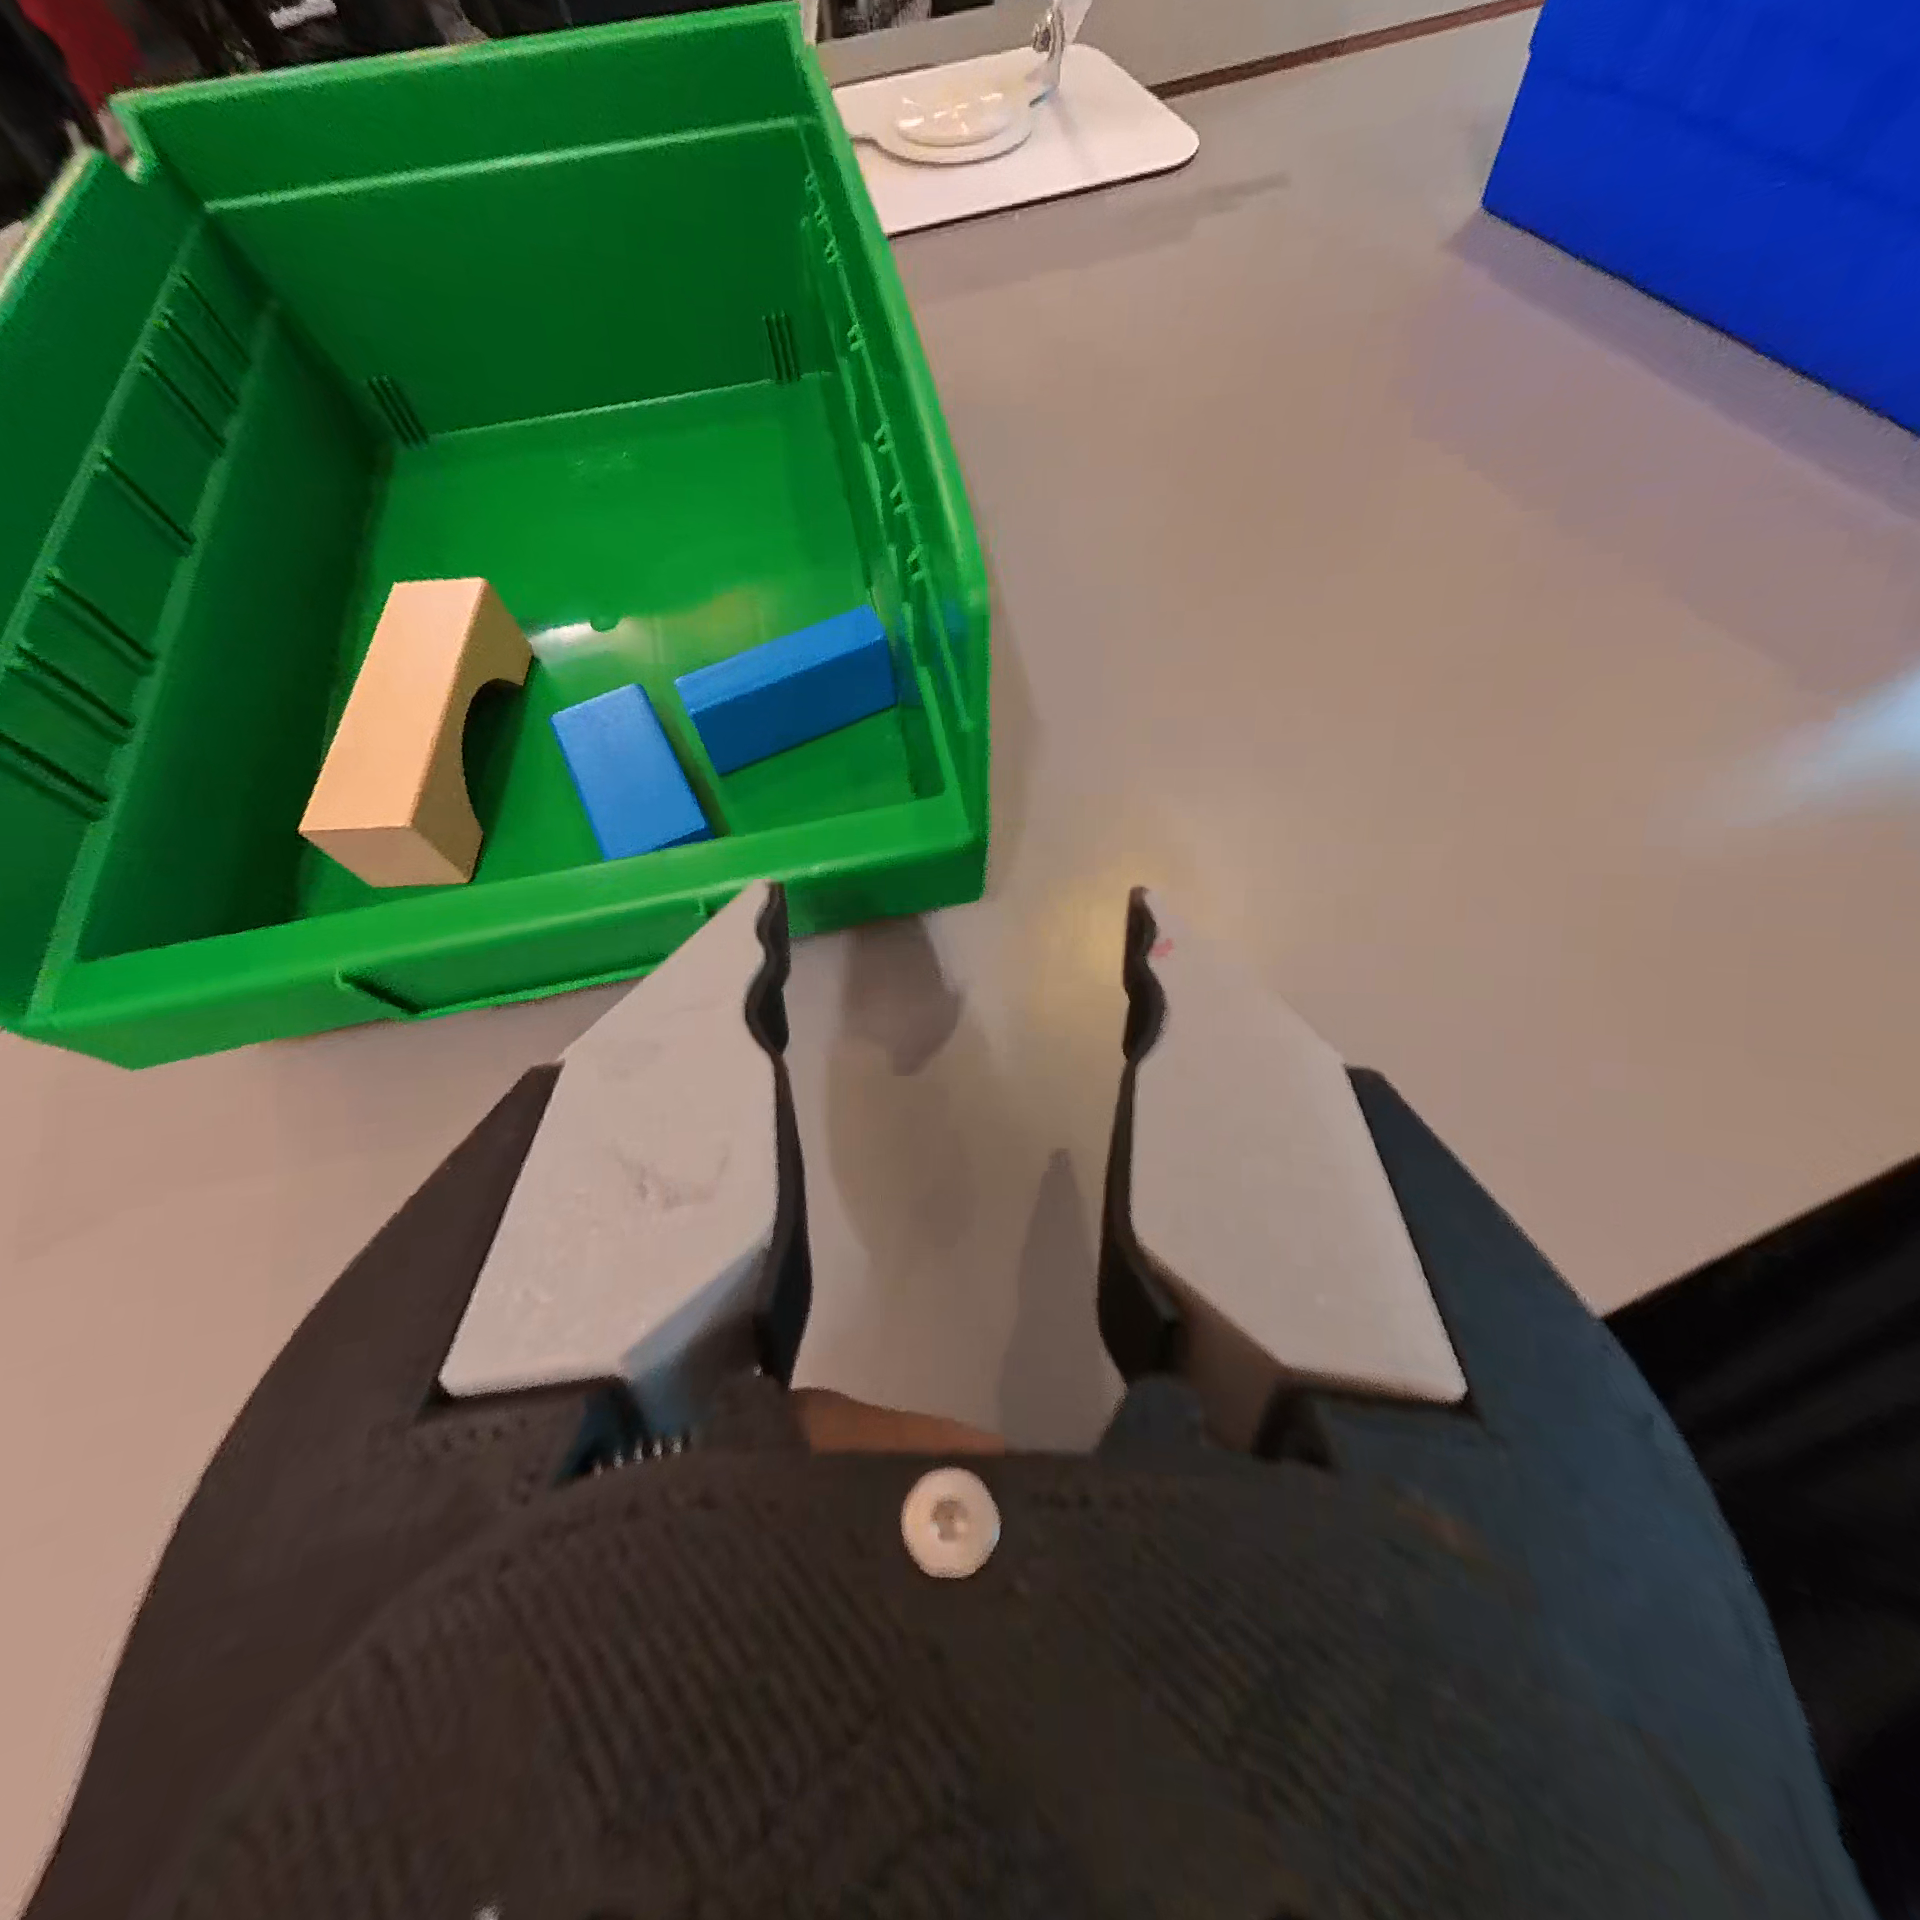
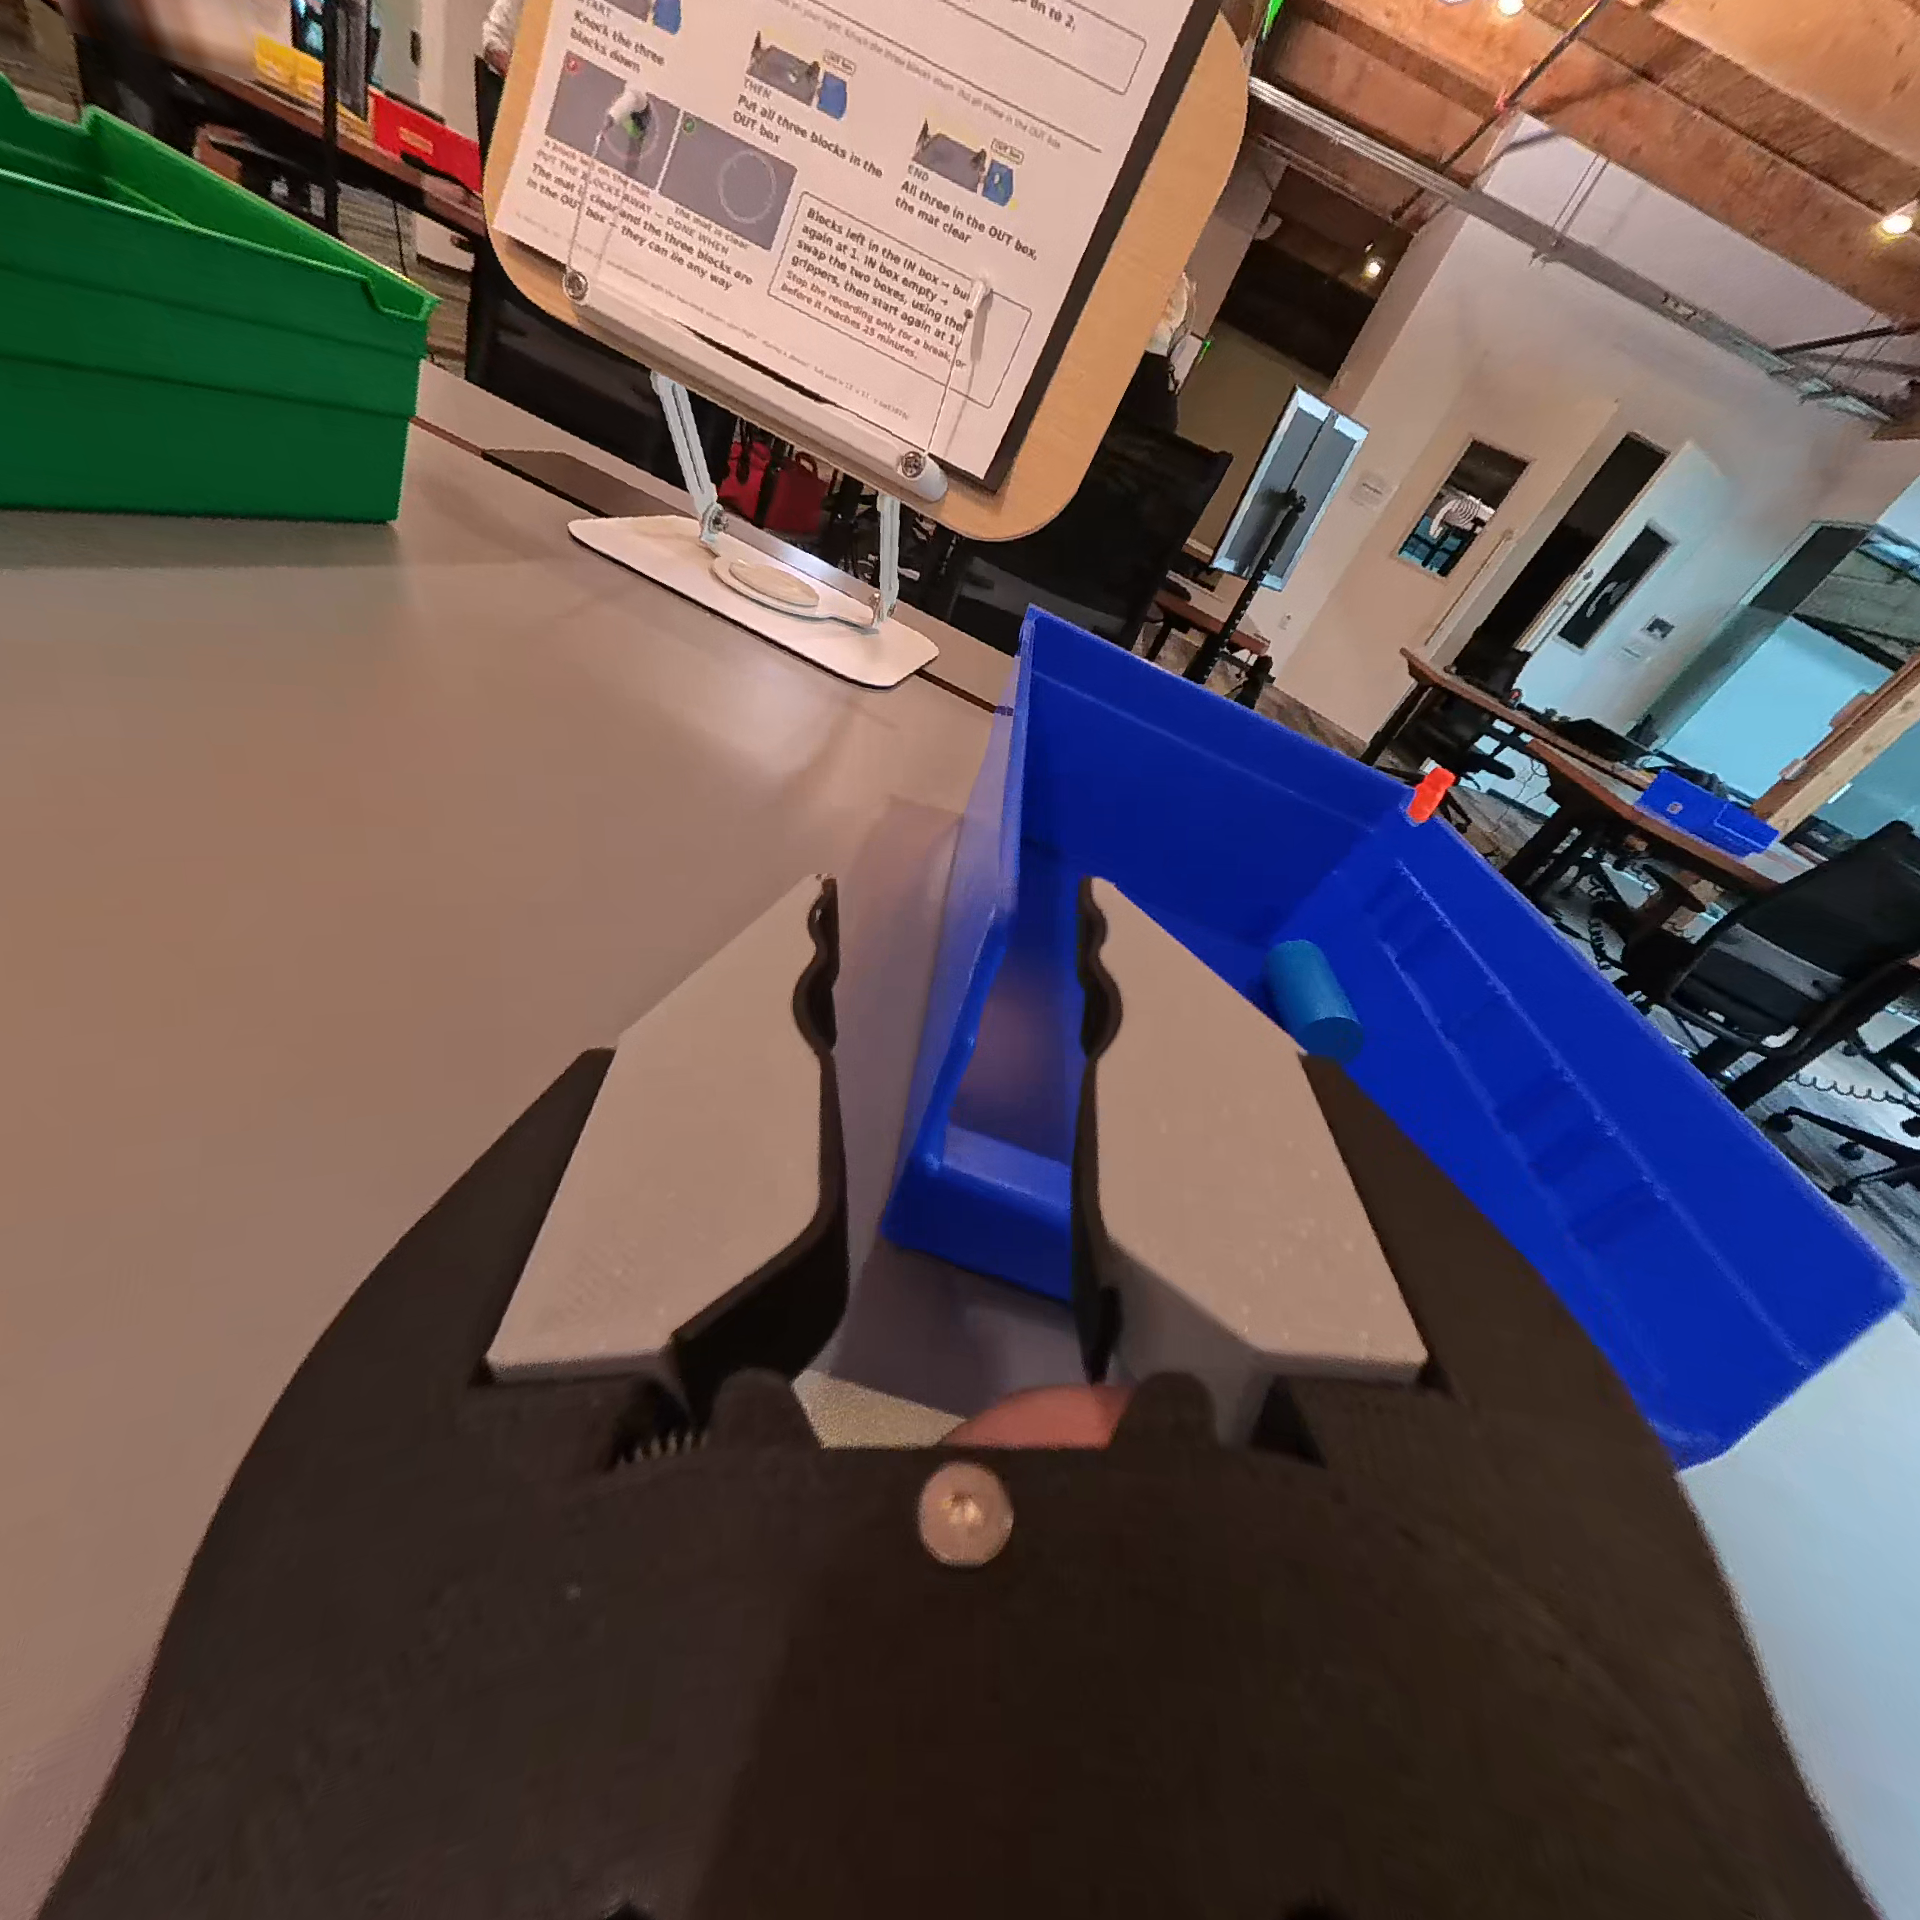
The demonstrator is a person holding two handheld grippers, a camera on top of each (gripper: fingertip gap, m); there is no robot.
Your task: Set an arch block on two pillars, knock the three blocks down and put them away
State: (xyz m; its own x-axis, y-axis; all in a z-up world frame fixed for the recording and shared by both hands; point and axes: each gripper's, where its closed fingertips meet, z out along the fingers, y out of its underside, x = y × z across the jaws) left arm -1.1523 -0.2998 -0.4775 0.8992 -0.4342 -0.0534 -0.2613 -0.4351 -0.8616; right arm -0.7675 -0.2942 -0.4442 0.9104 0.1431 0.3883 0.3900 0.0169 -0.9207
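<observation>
All three blocks sit in the green bin [image 1: 904, 582]: the arch [image 1: 416, 727] at left, two blue blocks [image 1: 629, 769] [image 1: 784, 686] right of it. They look light, stiff, smooth; I'd grab the flat long sides. Left gripper [image 1: 951, 914] and right gripper [image 2: 951, 904] both gape, holding nothing. Plain grey table [image 1: 1351, 623], open office behind, blue bin [image 2: 1195, 790] on the right.

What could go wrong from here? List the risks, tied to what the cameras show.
1. The right gripper hangs open astride the blue bin's near wall; a careless move could catch and shove the bin.
2. A blue cylinder lies on its side in that bin, so a nudge may send it rolling.
3. The open left gripper sits close to the green bin's front corner, where the arch block and two blue blocks lie; a bump could shift it.
</observation>
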